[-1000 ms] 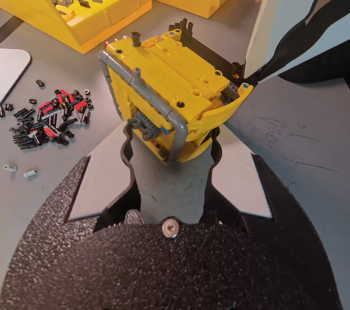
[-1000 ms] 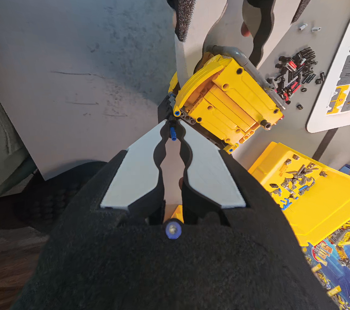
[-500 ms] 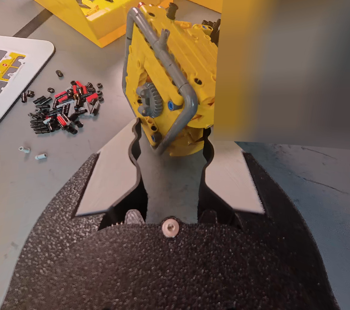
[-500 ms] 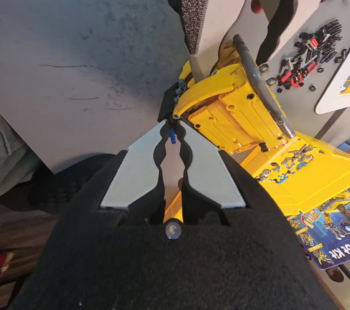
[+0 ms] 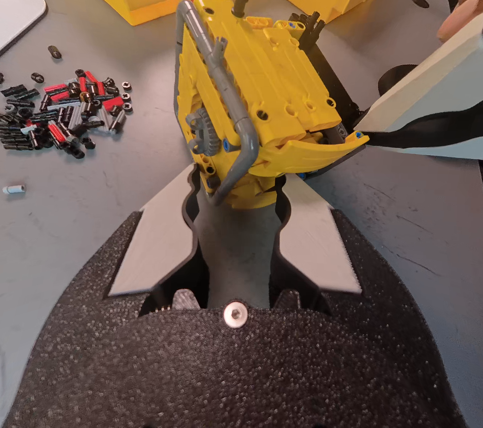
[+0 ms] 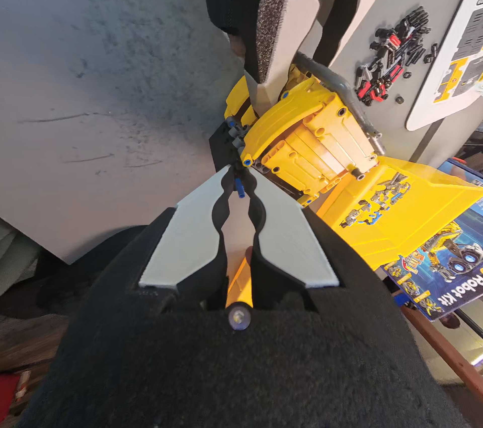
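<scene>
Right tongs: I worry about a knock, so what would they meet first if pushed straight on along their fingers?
The right tongs, shut on a small blue plastic pin, point at the black frame edge of the yellow brick-built model. That edge looks first in line, almost touching, though depth is unclear.

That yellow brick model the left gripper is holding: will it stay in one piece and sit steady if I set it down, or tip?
The yellow brick model looks pin-built, so probably rigid. Its grey hose may flex or pop. The base looks narrow and rounded, so it may tip.
</scene>
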Available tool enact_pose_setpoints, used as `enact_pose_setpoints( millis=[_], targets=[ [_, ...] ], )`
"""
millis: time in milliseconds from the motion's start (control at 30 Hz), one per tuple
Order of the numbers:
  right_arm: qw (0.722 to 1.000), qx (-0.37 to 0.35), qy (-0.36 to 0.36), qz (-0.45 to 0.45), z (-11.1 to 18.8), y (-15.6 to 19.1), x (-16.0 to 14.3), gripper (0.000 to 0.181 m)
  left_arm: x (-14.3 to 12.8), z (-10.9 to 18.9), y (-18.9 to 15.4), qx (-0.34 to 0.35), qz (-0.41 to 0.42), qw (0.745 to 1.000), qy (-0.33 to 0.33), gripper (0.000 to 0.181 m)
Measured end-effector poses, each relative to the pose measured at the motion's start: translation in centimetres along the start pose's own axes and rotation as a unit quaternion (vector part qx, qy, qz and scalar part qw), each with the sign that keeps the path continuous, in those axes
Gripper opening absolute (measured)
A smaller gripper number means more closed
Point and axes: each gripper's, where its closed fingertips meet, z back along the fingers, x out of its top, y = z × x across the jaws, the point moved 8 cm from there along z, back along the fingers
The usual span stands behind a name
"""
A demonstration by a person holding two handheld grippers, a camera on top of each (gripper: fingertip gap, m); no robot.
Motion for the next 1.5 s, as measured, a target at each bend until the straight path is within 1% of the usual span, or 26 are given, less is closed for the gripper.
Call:
enact_pose_setpoints(
  millis=[167,233,300,400,433,467,533,633,700,967,1100,1167,1200,1233,1300,1333,1367,1400,1467,1500],
  targets=[
    [0.999,0.011,-0.020,-0.034,-0.1,-0.2,-0.2,0.005,0.0,0.0,0.1,-0.002,0.015,1.000,0.002,0.056],
    [0.997,0.028,-0.032,-0.060,-0.1,-0.5,-0.4,0.005,0.0,0.0,0.1,-0.002,0.019,1.000,0.002,0.056],
    [0.996,0.036,-0.045,-0.068,-0.2,-0.6,-0.6,0.006,0.0,0.0,0.1,-0.001,0.016,1.000,0.001,0.055],
    [0.990,0.052,-0.094,-0.096,0.1,-0.8,-1.2,0.009,-0.1,0.2,0.2,-0.007,0.019,1.000,0.002,0.055],
    [0.986,0.069,-0.110,-0.107,0.2,-0.6,-1.5,0.015,-0.1,0.2,0.1,-0.006,0.016,1.000,0.001,0.054],
    [0.983,0.073,-0.123,-0.117,0.4,-0.7,-1.8,0.015,-0.1,0.3,0.1,-0.005,0.013,1.000,0.001,0.054],
    [0.980,0.064,-0.135,-0.131,0.6,-1.1,-2.3,0.006,-0.1,0.3,0.1,-0.007,0.016,1.000,0.001,0.054],
    [0.980,0.072,-0.132,-0.134,0.6,-1.2,-2.2,0.000,-0.1,0.3,0.1,-0.006,0.018,1.000,0.000,0.053],
    [0.982,0.072,-0.124,-0.123,0.6,-1.1,-2.0,0.000,-0.1,0.3,0.1,-0.005,0.021,1.000,-0.001,0.053],
    [0.993,0.075,-0.052,-0.076,0.4,-1.0,-0.8,0.000,-0.1,0.2,0.1,0.004,0.029,1.000,-0.003,0.052],
    [0.993,0.073,-0.050,-0.072,0.0,-0.8,-0.6,0.000,0.1,0.5,0.2,0.023,0.019,0.999,-0.016,0.051],
    [0.994,0.068,-0.053,-0.066,-0.4,-0.5,-0.8,0.000,0.5,1.0,0.3,0.040,0.002,0.999,-0.025,0.047],
    [0.995,0.050,-0.067,-0.062,-0.1,-0.8,-0.8,0.000,0.4,1.1,0.5,0.044,0.002,0.999,-0.021,0.046],
    [0.992,0.012,-0.106,-0.069,0.8,-1.6,-0.8,0.000,0.2,1.1,0.6,0.042,0.006,0.999,-0.019,0.045],
    [0.983,0.010,-0.159,-0.088,3.8,-2.5,-1.2,0.000,0.1,1.2,0.8,0.036,0.013,0.999,-0.018,0.044],
    [0.980,0.014,-0.176,-0.093,4.8,-2.7,-1.8,0.007,0.1,1.3,0.9,0.036,0.013,0.999,-0.017,0.043],
    [0.977,0.022,-0.188,-0.094,5.2,-2.7,-2.7,0.017,0.1,1.4,1.0,0.035,0.014,0.999,-0.018,0.043],
    [0.975,0.029,-0.197,-0.098,5.0,-2.6,-3.6,0.022,0.0,1.4,1.0,0.033,0.018,0.999,-0.017,0.043],
    [0.967,0.038,-0.232,-0.097,3.1,-1.9,-5.0,0.042,-0.1,1.5,1.0,0.031,0.023,0.999,-0.017,0.043],
    [0.963,0.032,-0.249,-0.094,1.8,-1.4,-5.5,0.048,-0.1,1.6,1.0,0.031,0.023,0.999,-0.016,0.043]
  ],
)
